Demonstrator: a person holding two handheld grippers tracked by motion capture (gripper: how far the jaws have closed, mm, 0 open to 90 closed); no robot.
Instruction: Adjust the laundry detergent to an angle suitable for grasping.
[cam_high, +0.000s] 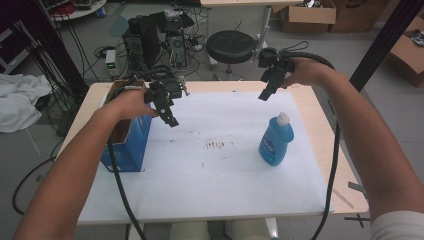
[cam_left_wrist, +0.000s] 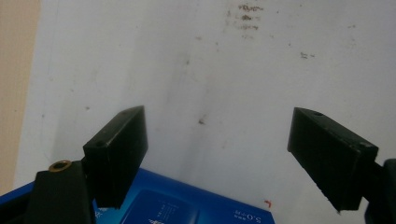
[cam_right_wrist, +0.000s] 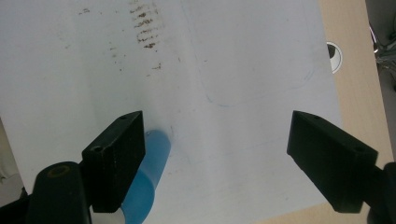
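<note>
On the right half of the counter (cam_high: 320, 165), over the white sheet (cam_high: 210, 175) that covers most of it, a blue bottle (cam_high: 276, 140) stands upright, its long axis running straight up and its white cap at the top, pointing at the ceiling. In the right gripper view the same bottle (cam_right_wrist: 148, 175) shows from above as a blue shape that runs up from the bottom edge beside the left jaw, partly hidden behind it. The right gripper (cam_high: 265, 94) hangs in the air above and behind the bottle, well apart from it, tilted down and toward the person's left, with the right hand (cam_high: 305, 71) wrapped around its body and the forearm stretching in from the lower right. Its jaws stand wide apart with nothing between them. The left gripper (cam_high: 171, 121) hovers over the sheet just beside an open blue box (cam_high: 127, 142) at the counter's left edge, pointing down and a little to the right, the left hand (cam_high: 127, 103) over the box. Its jaws are likewise spread wide and hold nothing; in the left gripper view the box (cam_left_wrist: 187, 205) lies below them.
</note>
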